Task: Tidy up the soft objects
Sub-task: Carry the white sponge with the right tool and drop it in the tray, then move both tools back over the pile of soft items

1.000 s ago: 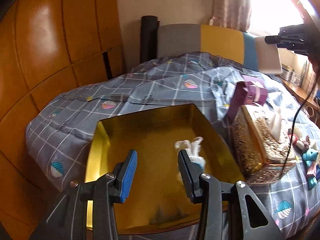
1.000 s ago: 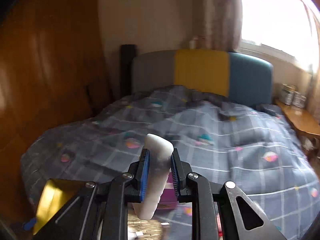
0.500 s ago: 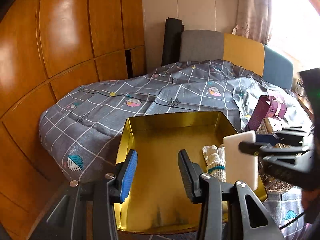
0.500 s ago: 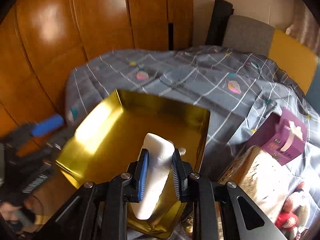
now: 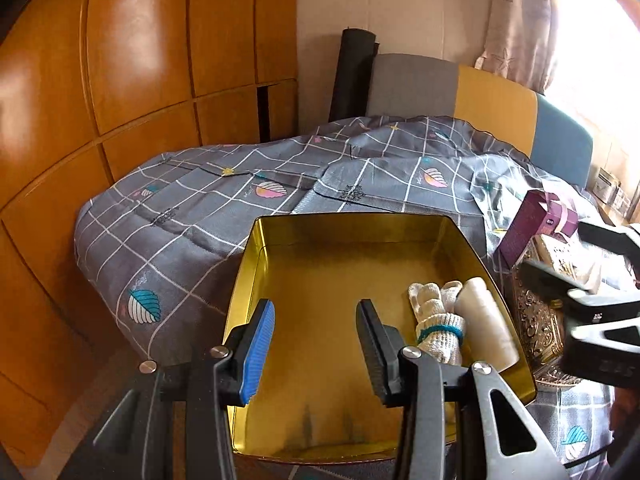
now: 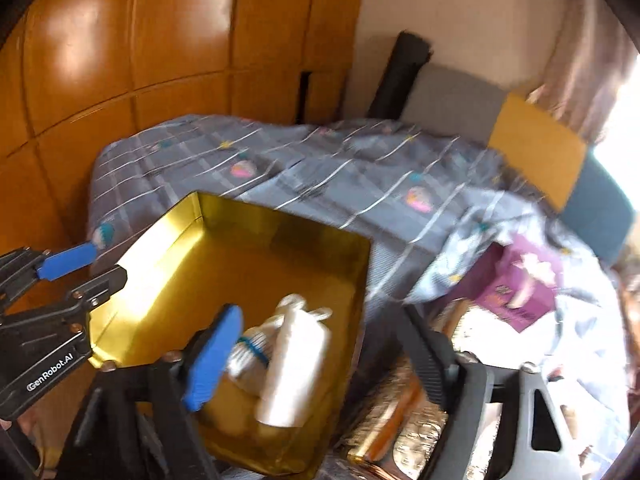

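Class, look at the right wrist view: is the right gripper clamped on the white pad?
No, the right gripper stands open, and the white pad lies loose in the gold tin.

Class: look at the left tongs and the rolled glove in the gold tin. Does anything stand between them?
Nothing visible does. The left tongs hang open over the tin; the glove lies just right of them, beside the white pad.

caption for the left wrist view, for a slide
Open left gripper over a gold tin on the bed, holding a rolled white glove beside a white foam block.

Home bedroom: quilted bed [image 5: 360, 176], wooden wardrobe [image 5: 140, 60].
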`<state>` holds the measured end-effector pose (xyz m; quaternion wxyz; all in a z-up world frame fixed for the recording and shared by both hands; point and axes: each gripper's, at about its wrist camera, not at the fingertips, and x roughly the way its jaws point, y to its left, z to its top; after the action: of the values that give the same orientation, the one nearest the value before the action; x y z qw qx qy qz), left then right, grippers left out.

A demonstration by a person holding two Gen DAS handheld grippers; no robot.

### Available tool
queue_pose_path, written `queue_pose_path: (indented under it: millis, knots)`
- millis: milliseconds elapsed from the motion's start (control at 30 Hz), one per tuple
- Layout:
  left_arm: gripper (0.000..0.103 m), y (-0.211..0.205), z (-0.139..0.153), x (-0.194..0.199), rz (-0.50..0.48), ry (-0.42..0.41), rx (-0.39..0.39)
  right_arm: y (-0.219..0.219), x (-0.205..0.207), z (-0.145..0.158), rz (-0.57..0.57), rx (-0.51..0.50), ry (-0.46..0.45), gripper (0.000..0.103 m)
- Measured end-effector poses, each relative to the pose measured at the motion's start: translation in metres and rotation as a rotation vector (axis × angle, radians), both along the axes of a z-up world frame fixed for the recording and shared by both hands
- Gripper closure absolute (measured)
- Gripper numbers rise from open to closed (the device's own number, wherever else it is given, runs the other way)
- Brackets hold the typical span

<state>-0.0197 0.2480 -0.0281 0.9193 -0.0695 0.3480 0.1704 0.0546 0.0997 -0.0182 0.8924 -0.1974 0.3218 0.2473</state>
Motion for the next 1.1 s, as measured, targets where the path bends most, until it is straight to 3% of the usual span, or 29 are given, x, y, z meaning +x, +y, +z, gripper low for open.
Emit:
queue_pose_path:
  millis: [200, 667, 1100]
  knots:
    - [0.06, 0.004, -0.002, 0.0, 0.02, 0.016, -0.007, -0.005, -0.013, 0.016, -0.112, -0.029, -0.122, 0.004]
    - [0.06, -0.021, 0.009, 0.002, -0.036, 0.008, 0.033, -0.058, -0.014, 0.033, -0.232, 0.093, -0.125, 0.003]
    - [0.06, -0.055, 0.021, 0.008, -0.125, -0.001, 0.077, -0.102, -0.01, 0.04, -0.321, 0.132, -0.139, 0.002]
